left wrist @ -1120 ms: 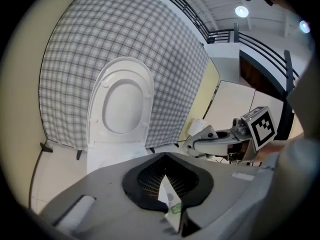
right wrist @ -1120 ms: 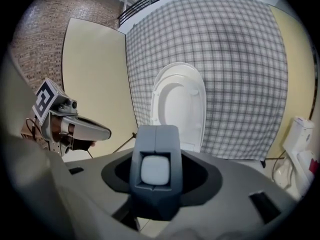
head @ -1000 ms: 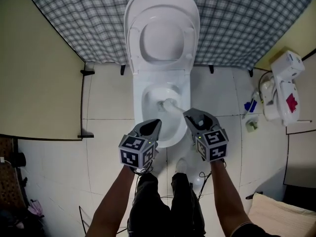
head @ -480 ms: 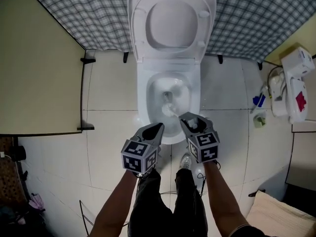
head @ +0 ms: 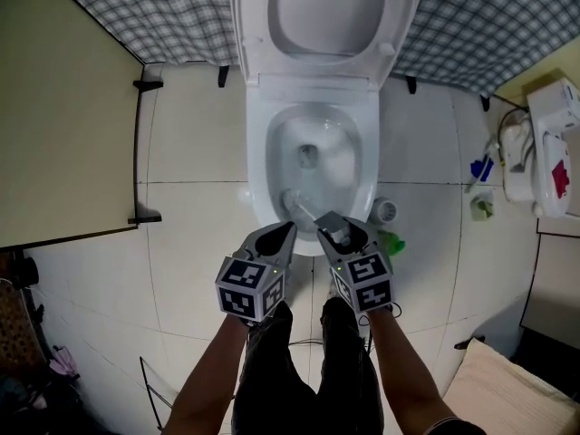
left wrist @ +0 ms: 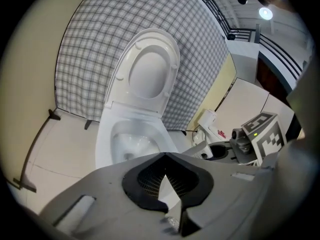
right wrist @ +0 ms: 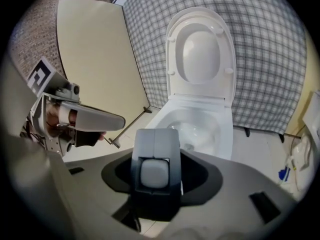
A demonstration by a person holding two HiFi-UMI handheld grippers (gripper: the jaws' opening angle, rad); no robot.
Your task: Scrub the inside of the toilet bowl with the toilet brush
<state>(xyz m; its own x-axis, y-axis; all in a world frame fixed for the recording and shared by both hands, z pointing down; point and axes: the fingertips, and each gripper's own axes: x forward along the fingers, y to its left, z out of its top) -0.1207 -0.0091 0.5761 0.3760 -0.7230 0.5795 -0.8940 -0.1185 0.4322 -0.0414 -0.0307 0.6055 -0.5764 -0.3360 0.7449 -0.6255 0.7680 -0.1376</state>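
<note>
2 nose-down: L gripper (head: pixel 288 228), R gripper (head: pixel 329 226)

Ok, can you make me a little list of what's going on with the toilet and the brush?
lid: up, leaning back
toilet bowl: open, white
toilet brush: head inside the bowl, near its front rim
right gripper: shut on the toilet brush handle
left gripper: shut, holding nothing, beside the right one
floor: pale tiles
</note>
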